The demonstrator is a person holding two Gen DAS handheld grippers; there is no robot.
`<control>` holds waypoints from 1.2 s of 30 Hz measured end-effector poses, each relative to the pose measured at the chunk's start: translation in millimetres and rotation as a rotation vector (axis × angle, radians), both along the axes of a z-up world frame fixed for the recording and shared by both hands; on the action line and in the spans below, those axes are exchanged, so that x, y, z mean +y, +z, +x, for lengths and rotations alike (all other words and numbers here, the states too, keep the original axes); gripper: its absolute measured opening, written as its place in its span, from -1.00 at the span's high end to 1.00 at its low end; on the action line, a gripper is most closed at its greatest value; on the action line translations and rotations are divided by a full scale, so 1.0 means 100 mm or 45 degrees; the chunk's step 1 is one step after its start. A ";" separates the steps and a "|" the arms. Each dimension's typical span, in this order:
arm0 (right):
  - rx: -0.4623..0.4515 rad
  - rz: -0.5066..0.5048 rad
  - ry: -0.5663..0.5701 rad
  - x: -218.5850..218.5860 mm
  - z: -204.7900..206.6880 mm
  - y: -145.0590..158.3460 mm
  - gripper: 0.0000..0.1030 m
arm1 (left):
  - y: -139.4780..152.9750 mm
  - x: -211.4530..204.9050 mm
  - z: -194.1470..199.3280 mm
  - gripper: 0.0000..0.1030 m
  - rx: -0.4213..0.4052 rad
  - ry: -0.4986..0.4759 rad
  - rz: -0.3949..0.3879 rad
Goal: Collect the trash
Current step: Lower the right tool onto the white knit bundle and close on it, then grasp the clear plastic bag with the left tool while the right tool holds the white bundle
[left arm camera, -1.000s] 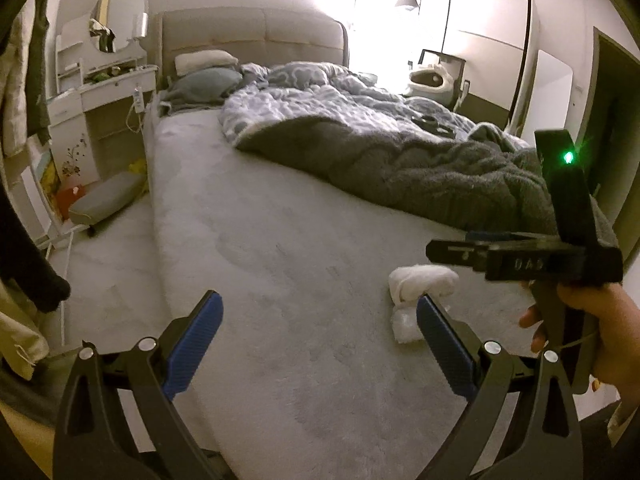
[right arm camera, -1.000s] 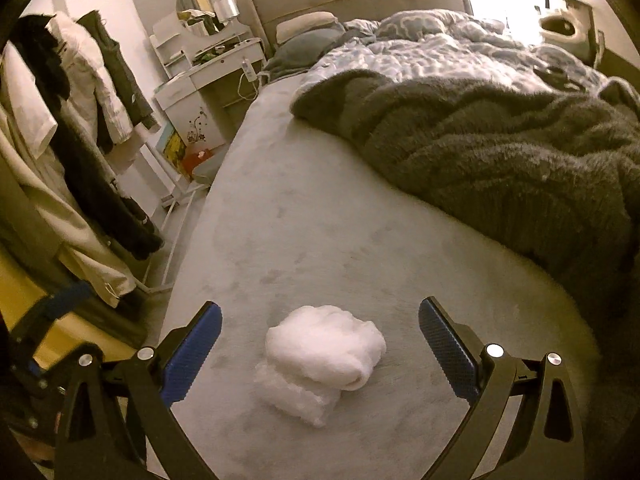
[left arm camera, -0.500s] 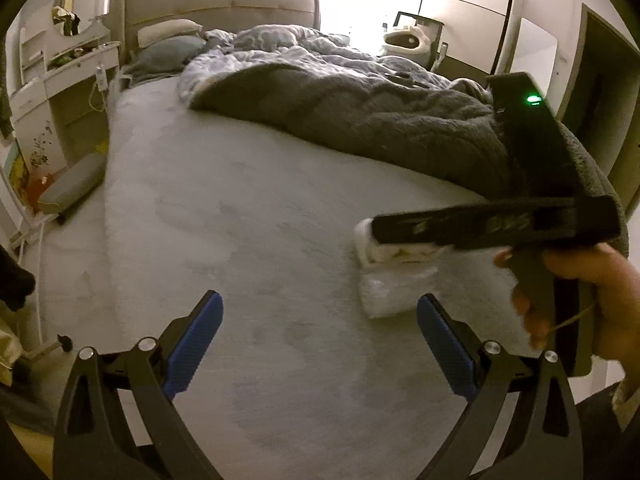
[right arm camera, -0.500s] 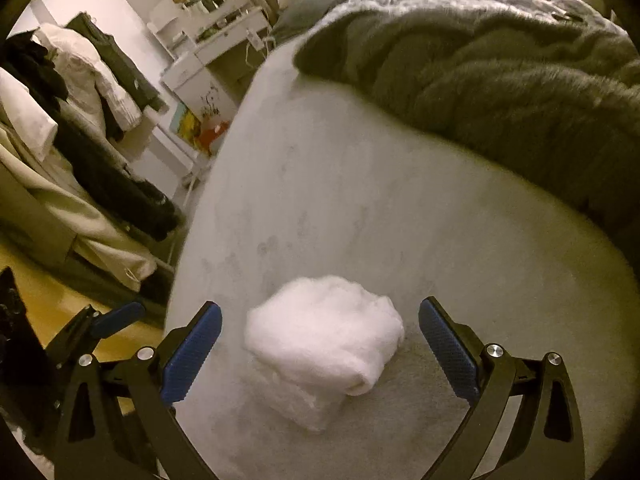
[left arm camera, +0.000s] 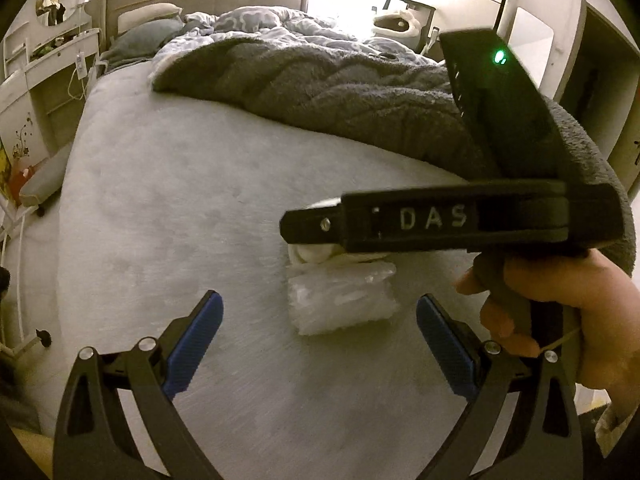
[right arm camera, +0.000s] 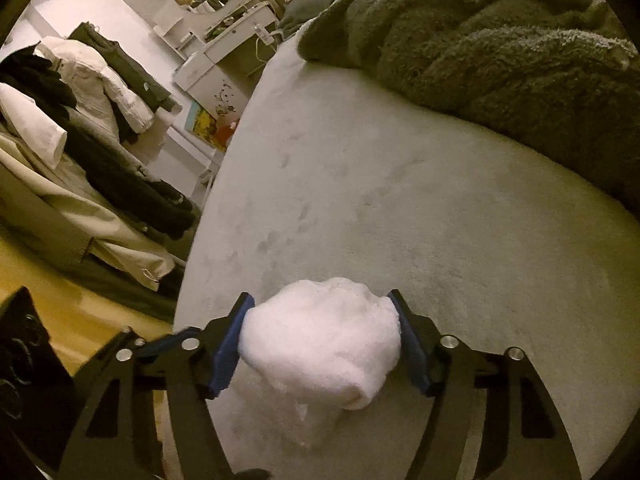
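Note:
A crumpled white tissue wad (right arm camera: 320, 340) lies on the grey bed sheet (right arm camera: 400, 200). My right gripper (right arm camera: 320, 336) is shut on it, a blue pad pressed on each side. Under it lies a clear plastic wrapper (left arm camera: 340, 300), which also shows below the wad in the right wrist view (right arm camera: 296, 420). My left gripper (left arm camera: 320, 340) is open and empty, just in front of the wrapper. In the left wrist view the right gripper's black body (left arm camera: 460, 216) hides most of the wad (left arm camera: 312, 254).
A dark grey fleece blanket (left arm camera: 340, 84) covers the bed's far right half. Clothes (right arm camera: 80, 140) pile up left of the bed. A white dresser (left arm camera: 36, 92) stands by the headboard. The bed's left edge drops to the floor.
My right gripper moved down over the tissue wad and closed on it. My left gripper moved forward toward the wrapper and stayed open.

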State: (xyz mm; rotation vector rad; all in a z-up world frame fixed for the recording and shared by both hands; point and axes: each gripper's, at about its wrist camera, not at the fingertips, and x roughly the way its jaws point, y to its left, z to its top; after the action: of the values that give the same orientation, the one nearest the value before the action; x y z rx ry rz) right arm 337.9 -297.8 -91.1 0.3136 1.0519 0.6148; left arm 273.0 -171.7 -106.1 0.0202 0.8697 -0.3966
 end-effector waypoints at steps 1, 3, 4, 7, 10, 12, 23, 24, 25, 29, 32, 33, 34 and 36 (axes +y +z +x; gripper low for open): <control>-0.003 0.016 -0.004 -0.02 0.00 0.02 -0.23 | -0.02 -0.03 0.02 -0.91 0.003 0.000 0.005; -0.013 0.050 -0.011 -0.08 0.00 0.07 -0.22 | -0.05 -0.07 0.04 -0.91 -0.001 0.002 0.018; -0.017 0.059 -0.016 -0.10 0.01 0.09 -0.22 | -0.05 -0.08 0.05 -0.91 -0.004 0.003 0.022; -0.033 0.086 -0.033 -0.21 -0.01 0.15 -0.22 | -0.09 -0.09 0.09 -0.91 -0.011 0.017 0.033; -0.040 0.104 -0.052 -0.32 -0.03 0.18 -0.22 | -0.12 -0.10 0.12 -0.91 -0.012 0.040 0.040; -0.043 0.111 -0.073 -0.42 -0.05 0.18 -0.22 | -0.14 -0.11 0.15 -0.91 -0.011 0.052 0.043; -0.055 0.121 -0.132 -0.70 -0.12 0.23 -0.22 | -0.20 -0.22 0.15 -0.43 -0.056 0.028 0.101; -0.056 0.119 -0.134 -0.70 -0.12 0.24 -0.22 | -0.20 -0.24 0.14 -0.39 -0.062 0.019 0.104; -0.059 0.116 -0.136 -0.71 -0.14 0.25 -0.22 | -0.20 -0.25 0.14 -0.30 -0.064 0.010 0.103; -0.065 0.105 -0.156 -0.73 -0.19 0.27 -0.22 | -0.17 -0.24 0.10 -0.25 -0.087 0.006 0.103; -0.064 0.114 -0.180 -0.75 -0.23 0.29 -0.22 | -0.14 -0.20 0.05 -0.25 -0.088 0.022 0.085; -0.064 0.119 -0.192 -0.75 -0.25 0.30 -0.22 | -0.12 -0.17 0.03 -0.25 -0.086 0.028 0.078; -0.063 0.124 -0.207 -0.77 -0.28 0.30 -0.22 | -0.11 -0.16 0.01 -0.25 -0.086 0.031 0.075; -0.063 0.141 -0.231 -0.80 -0.33 0.32 -0.22 | -0.10 -0.14 -0.04 -0.25 -0.086 0.032 0.070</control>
State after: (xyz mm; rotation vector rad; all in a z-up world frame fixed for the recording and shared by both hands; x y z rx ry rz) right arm 305.0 -378.2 -58.9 0.4826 0.9318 0.5157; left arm 268.9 -185.5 -115.7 0.0731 0.8134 -0.3465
